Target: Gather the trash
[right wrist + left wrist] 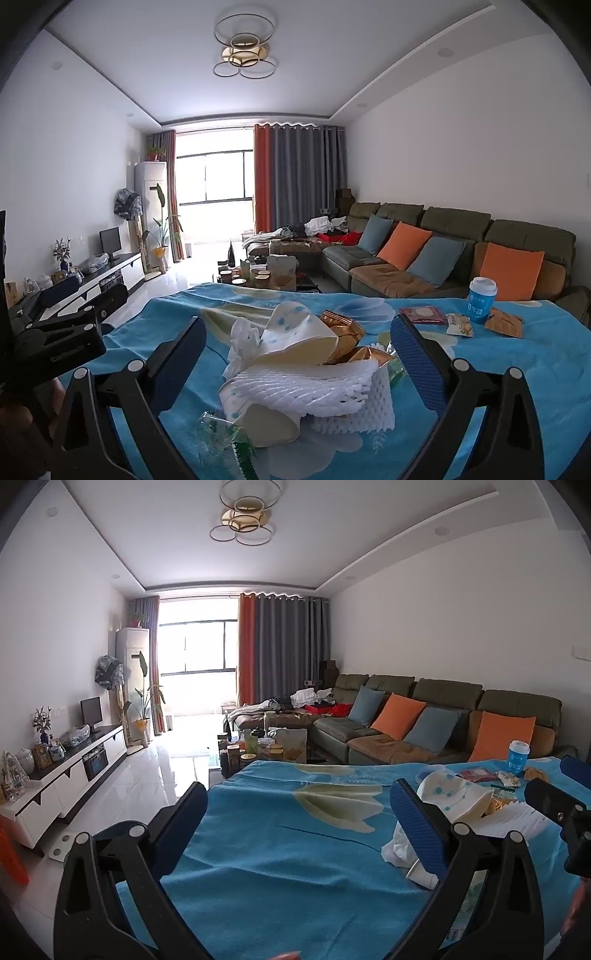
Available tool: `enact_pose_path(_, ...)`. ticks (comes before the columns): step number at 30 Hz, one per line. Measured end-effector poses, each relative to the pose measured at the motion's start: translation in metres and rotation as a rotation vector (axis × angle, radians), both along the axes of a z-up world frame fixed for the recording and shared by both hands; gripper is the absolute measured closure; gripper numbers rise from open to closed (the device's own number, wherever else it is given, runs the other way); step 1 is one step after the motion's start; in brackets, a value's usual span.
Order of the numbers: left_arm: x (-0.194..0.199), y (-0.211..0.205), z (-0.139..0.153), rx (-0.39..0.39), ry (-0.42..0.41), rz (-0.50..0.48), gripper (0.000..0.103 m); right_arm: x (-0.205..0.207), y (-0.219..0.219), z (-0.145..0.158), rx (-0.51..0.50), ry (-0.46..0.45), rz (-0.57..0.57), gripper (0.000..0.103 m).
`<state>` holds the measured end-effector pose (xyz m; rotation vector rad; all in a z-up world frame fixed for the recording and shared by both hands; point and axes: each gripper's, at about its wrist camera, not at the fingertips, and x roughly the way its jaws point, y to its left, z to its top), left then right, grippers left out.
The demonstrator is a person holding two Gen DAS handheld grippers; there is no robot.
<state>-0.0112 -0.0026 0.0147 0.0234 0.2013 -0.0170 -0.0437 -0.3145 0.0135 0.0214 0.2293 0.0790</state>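
Ahead, our right gripper (297,354) hangs with its fingers spread wide around the trash pile (295,373) on the blue flowered cloth (517,369) that covers the surface. That pile holds white foam netting (314,384), crumpled paper cups (295,332) and gold wrappers (347,332). Beyond the pile to its right stand a blue cup (482,299) and a few snack packets (460,324). Our left gripper (297,825) is spread too, empty, just left of the pile (443,812).
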Motion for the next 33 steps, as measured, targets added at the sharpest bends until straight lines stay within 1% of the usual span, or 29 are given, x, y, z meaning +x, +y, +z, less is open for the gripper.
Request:
enact_pose_path(5,0.0,-0.003,0.003,-0.002,-0.004,0.0,0.006,0.0,-0.001,-0.001,0.006,0.001,-0.001,0.007)
enact_pose_path(6,-0.001,0.003,-0.004,-0.003,-0.005,0.0,0.006,0.0,-0.001,-0.001,0.006,0.0,-0.001,0.007)
enact_pose_path(12,-0.001,0.004,-0.003,-0.002,-0.01,-0.001,0.006,0.0,-0.002,-0.001,0.008,0.001,0.0,0.007)
enact_pose_path(29,0.008,-0.006,-0.012,-0.004,-0.041,-0.009,0.006,0.004,-0.003,-0.003,0.01,-0.014,-0.014,0.007)
enact_pose_path(30,-0.001,-0.001,-0.012,-0.007,-0.047,-0.011,0.006,0.004,-0.003,-0.003,0.011,-0.014,-0.013,0.007)
enact_pose_path(33,0.0,-0.002,-0.013,-0.007,-0.048,-0.012,0.006,0.006,-0.005,-0.003,0.012,-0.012,-0.015,0.007)
